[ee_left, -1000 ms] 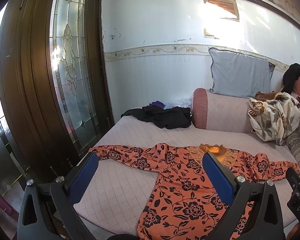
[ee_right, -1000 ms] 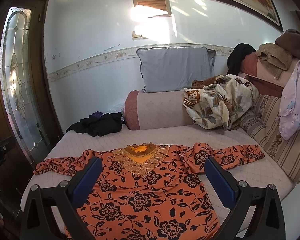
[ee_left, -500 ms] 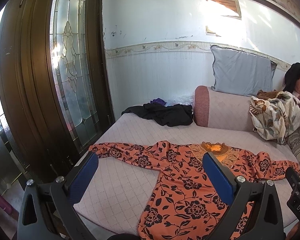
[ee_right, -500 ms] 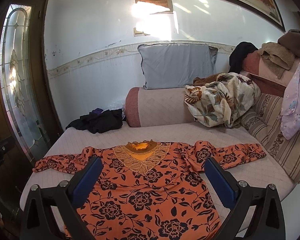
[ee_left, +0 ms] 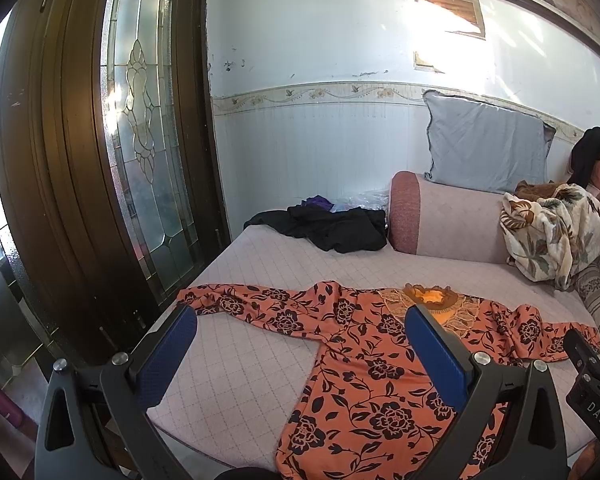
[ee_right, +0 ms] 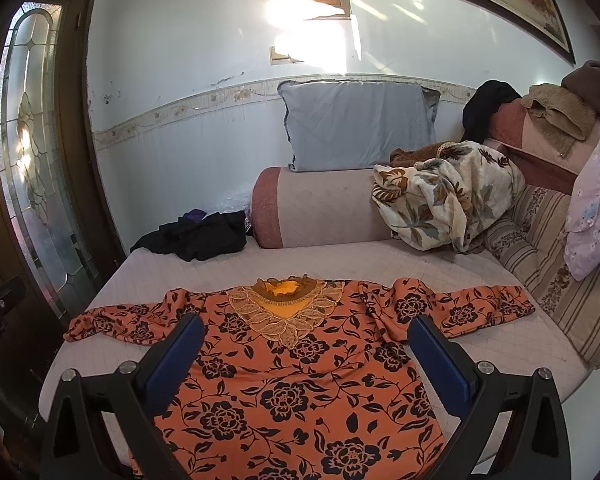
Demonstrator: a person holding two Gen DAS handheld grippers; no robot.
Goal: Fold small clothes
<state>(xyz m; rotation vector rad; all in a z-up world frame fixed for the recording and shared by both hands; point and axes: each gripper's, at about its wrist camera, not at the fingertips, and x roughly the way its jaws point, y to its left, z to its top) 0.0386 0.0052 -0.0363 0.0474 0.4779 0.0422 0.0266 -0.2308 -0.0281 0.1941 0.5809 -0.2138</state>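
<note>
Both grippers have eased back slightly from the orange floral top [ee_right: 300, 384], which lies flat (sleeves spread). The left gripper [ee_left: 300, 356] and right gripper [ee_right: 306, 360] gape wide, empty, with the black clothes [ee_right: 200, 236] at eleven o'clock.

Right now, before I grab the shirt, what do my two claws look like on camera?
Both look alike. The left claw has a black Y-shaped plastic frame with triangular cutouts, round silver bolt heads, and two flat fingers faced with textured blue pads. The right claw has the same black frame, silver bolts and blue pads. No cables, hands or sleeves show.
</note>
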